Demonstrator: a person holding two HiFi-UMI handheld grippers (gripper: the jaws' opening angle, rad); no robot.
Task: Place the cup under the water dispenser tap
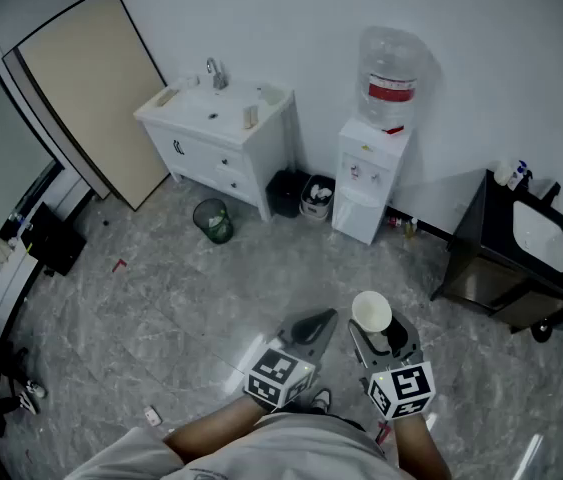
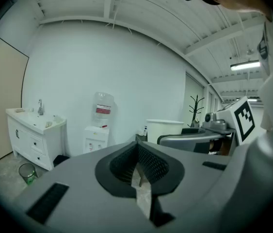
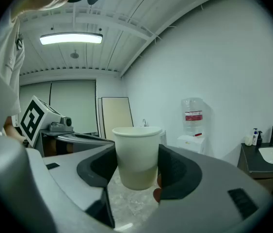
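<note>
A white paper cup (image 3: pixel 136 157) stands upright between the jaws of my right gripper (image 3: pixel 137 171), which is shut on it. In the head view the same cup (image 1: pixel 371 311) and right gripper (image 1: pixel 381 333) hang over the floor, well short of the white water dispenser (image 1: pixel 369 173) with its clear bottle at the far wall. The dispenser (image 3: pixel 192 132) shows far off past the cup, and small in the left gripper view as the dispenser (image 2: pixel 99 130). My left gripper (image 1: pixel 313 328) is beside the right one, its jaws shut with nothing between them (image 2: pixel 138 171).
A white sink cabinet (image 1: pixel 216 128) stands left of the dispenser, with a green bin (image 1: pixel 214 220) and a dark bin (image 1: pixel 316 196) on the floor near it. A black sink unit (image 1: pixel 521 253) stands at the right. A beige board (image 1: pixel 96 88) leans on the left wall.
</note>
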